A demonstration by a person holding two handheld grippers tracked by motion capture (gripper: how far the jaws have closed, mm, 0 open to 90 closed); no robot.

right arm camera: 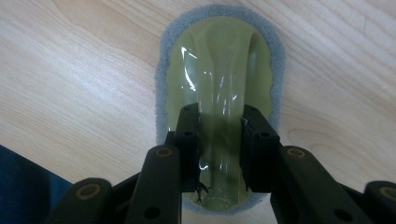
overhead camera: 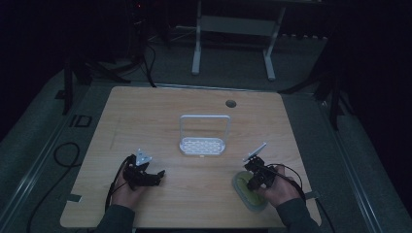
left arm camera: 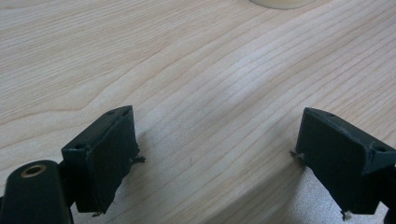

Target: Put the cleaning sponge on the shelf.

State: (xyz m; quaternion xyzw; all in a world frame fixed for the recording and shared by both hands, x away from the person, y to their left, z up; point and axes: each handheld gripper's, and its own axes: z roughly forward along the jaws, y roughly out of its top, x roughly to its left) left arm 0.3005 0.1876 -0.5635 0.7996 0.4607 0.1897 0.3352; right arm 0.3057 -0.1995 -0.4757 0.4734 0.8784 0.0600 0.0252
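Note:
An oval scrubbing sponge (right arm camera: 219, 60) lies flat on the wooden table, grey foam rimming a clear yellow-green top with a raised handle ridge. My right gripper (right arm camera: 219, 149) comes down on it from above, and its black jaws press on both sides of that ridge. In the high view the sponge (overhead camera: 241, 184) sits near the table's front right corner under my right gripper (overhead camera: 256, 180). My left gripper (overhead camera: 154, 175) rests low at the front left. Its jaws stand wide apart over bare wood (left arm camera: 217, 154) with nothing between them.
A white wire rack (overhead camera: 203, 141) with a slotted base stands in the middle of the table (overhead camera: 145, 111). A round cable hole (overhead camera: 231, 103) is at the far side. A pale rounded edge (left arm camera: 280, 3) shows ahead of the left gripper. Cables trail on the floor at left.

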